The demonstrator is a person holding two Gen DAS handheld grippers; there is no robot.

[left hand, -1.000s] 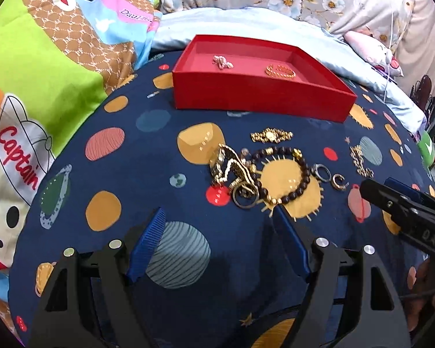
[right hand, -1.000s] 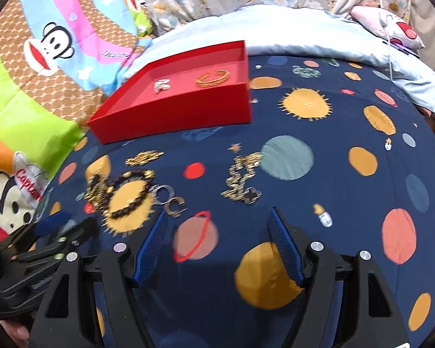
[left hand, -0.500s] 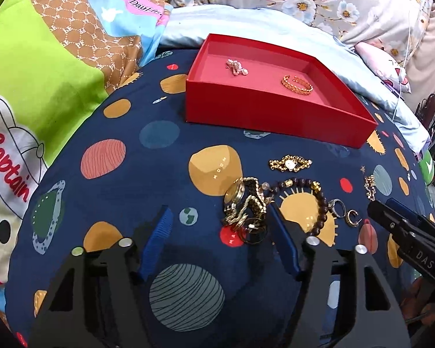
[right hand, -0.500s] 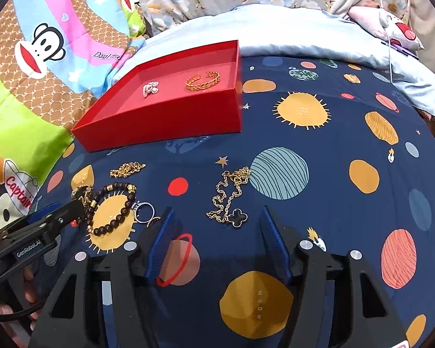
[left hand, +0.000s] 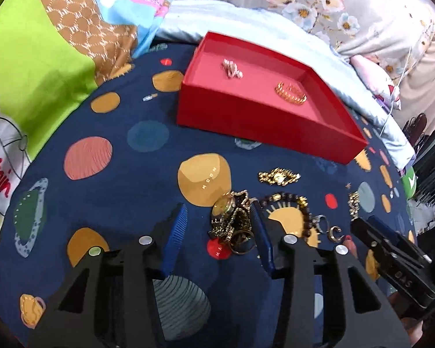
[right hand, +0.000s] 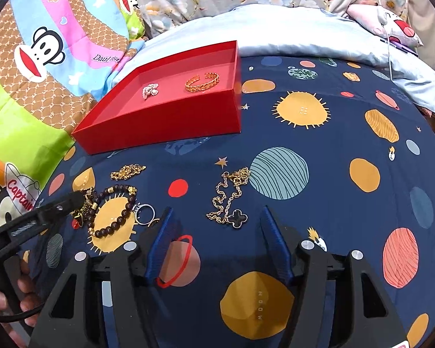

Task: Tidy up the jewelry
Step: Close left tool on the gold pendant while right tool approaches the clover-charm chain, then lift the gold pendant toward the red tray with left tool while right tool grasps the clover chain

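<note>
planet-print bedspread (right hand: 319,191), cartoon monkey quilt (right hand: 43,55)

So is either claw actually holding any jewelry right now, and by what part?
Nothing is held. The left claw is open around the tangled gold watch pile, and the right claw is open before the gold clover-pendant chain.

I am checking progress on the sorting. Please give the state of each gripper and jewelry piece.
left gripper: open, around gold watch
right gripper: open, near clover necklace
red tray: holds gold bangle
bead bracelet: on the bedspread
</note>
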